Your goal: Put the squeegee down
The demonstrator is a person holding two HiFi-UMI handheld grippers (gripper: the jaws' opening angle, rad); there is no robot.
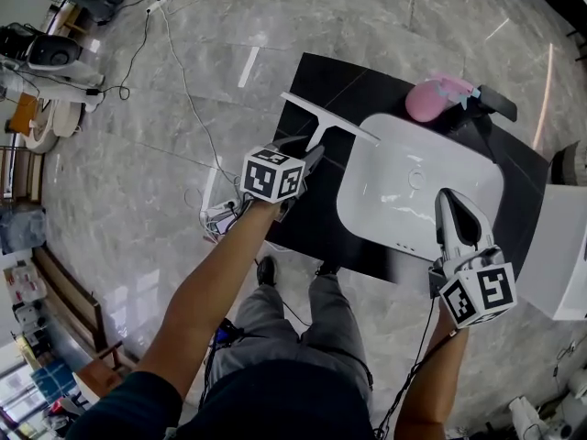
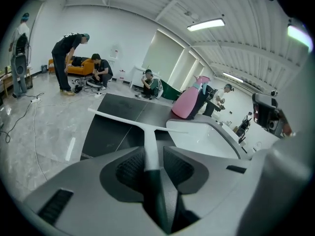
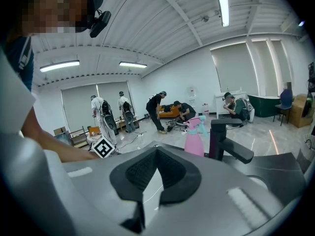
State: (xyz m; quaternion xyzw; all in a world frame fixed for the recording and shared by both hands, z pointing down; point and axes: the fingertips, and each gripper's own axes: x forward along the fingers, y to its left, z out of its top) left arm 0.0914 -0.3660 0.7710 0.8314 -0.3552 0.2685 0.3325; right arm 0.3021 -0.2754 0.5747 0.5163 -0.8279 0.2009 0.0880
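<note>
A white squeegee [image 1: 328,119] lies with its blade across the black counter [image 1: 316,81], at the left rim of the white sink [image 1: 362,186]. Its handle [image 2: 149,136] runs back between the jaws of my left gripper [image 1: 307,160]. In the left gripper view the pads [image 2: 129,168] stand a little off the handle, so the gripper [image 2: 153,154] is open around it. My right gripper [image 1: 456,202] hangs over the near right part of the sink. Its jaws [image 3: 156,150] meet at the tips with nothing between them.
A pink spray bottle [image 1: 436,99] and a black faucet [image 1: 495,104] stand behind the sink. A white unit [image 1: 564,246] stands right of the counter. Cables [image 1: 174,53] and equipment lie on the marble floor at the left. Several people are in the far room [image 2: 81,68].
</note>
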